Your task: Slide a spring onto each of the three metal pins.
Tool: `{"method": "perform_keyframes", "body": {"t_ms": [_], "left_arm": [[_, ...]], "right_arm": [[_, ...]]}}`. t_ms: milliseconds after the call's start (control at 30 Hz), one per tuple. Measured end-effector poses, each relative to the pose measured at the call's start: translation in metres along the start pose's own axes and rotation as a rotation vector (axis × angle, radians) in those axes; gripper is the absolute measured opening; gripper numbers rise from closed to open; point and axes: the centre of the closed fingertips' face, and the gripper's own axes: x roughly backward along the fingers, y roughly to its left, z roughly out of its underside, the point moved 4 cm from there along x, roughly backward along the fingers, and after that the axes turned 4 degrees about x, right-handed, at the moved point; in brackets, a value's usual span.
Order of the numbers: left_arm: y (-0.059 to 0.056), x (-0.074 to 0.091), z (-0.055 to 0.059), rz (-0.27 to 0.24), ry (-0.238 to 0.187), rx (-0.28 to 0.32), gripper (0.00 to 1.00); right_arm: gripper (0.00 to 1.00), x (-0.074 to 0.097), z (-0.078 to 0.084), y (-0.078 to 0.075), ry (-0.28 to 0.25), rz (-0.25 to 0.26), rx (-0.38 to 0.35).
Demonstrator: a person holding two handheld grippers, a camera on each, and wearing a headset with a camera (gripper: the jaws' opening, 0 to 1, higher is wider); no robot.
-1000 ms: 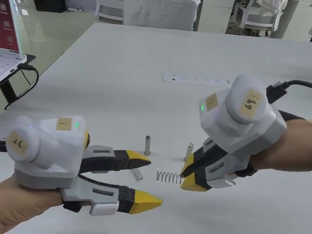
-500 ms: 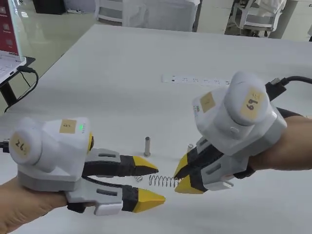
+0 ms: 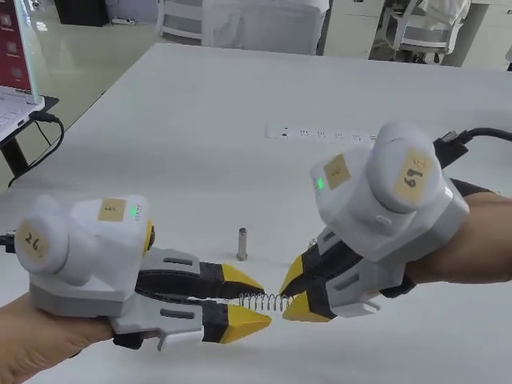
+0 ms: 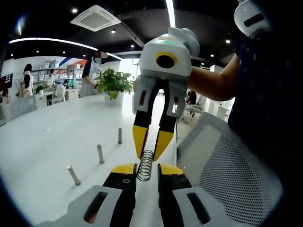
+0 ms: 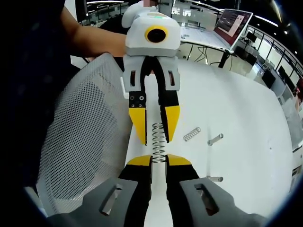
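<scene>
Head view: the left gripper (image 3: 258, 301) and right gripper (image 3: 283, 306) meet tip to tip over the near part of the white table (image 3: 200, 120). One spring (image 3: 270, 302) spans the gap between them, lying roughly level.
- Right jaws: clamped on the spring's right end.
- Left jaws: apart, one yellow tip above and one below the spring's left end. Whether they touch it is not clear.

A single pin (image 3: 242, 243) stands upright just beyond the tips. The right gripper's body covers the table to the right of that pin. A power strip (image 3: 324, 133) lies farther off, and a laptop (image 3: 12, 80) sits at the far left.

Left gripper view adds a row of three pins (image 4: 100, 153), all upright and all bare, to the left of the jaws. The spring's end sits in the gap between this gripper's own tips, and the right gripper comes in from above.

Right gripper view adds a second spring (image 5: 191, 134), lying loose on the table just beside one of the pins and not on it. A mesh chair back (image 5: 80, 132) is at the table's near edge.
</scene>
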Motion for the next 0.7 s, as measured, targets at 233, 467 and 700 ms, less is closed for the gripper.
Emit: {"method": "perform_keyframes", "body": {"t_ms": [233, 467, 700], "left_arm": [[0.0010, 0.0009, -0.0002, -0.003, -0.004, -0.004, 0.04], [-0.0010, 0.0017, -0.0011, 0.004, -0.011, -0.007, 0.03], [-0.0044, 0.0009, -0.0017, 0.022, -0.012, -0.006, 0.03]], "right_arm": [[0.08, 0.0002, -0.0009, 0.0012, 0.002, 0.002, 0.013], [0.08, 0.0018, -0.0021, 0.0011, -0.004, 0.008, 0.020], [0.08, 0.0017, -0.0011, 0.0019, -0.014, -0.008, 0.002]]}}
